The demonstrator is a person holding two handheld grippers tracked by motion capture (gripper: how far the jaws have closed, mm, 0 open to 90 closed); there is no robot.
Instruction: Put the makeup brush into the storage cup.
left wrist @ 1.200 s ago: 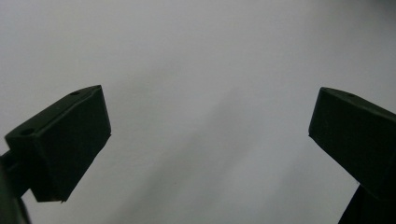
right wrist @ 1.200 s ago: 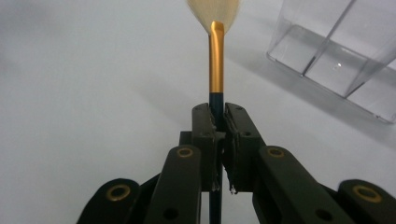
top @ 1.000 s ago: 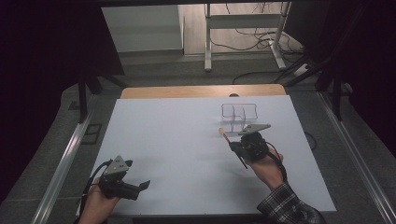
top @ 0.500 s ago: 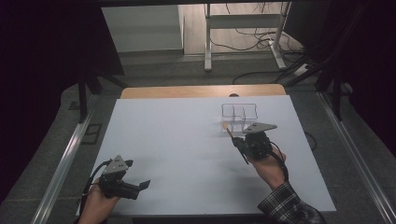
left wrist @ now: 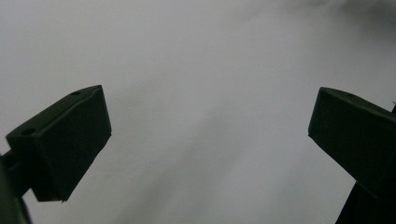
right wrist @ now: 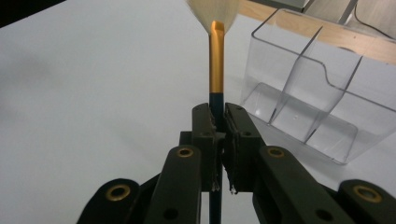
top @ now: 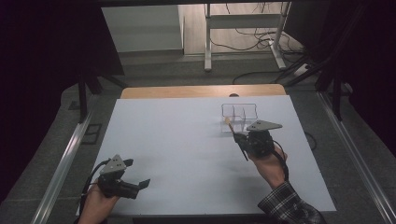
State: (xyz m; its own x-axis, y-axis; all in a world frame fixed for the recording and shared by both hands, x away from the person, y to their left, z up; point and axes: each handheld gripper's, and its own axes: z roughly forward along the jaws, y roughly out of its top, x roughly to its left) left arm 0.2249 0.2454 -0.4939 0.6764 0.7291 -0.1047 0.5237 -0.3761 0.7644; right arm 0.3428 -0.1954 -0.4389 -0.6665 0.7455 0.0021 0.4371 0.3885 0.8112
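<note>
Brush [right wrist: 215,65] (gold ferrule, pale bristles) stands clamped in the right gripper [right wrist: 219,116], just beside the clear organizer [right wrist: 317,93]. Left gripper [left wrist: 205,140] gapes wide, well apart from it.

Brush [right wrist: 215,65]: dark handle, gold ferrule, pale bristles partly cut off at the frame top, probably a makeup brush. Held upright, just beside a clear, empty, divided organizer [right wrist: 322,88] on the table.

Lab: white test table [top: 177,140], floor cables [top: 254,44].
</note>
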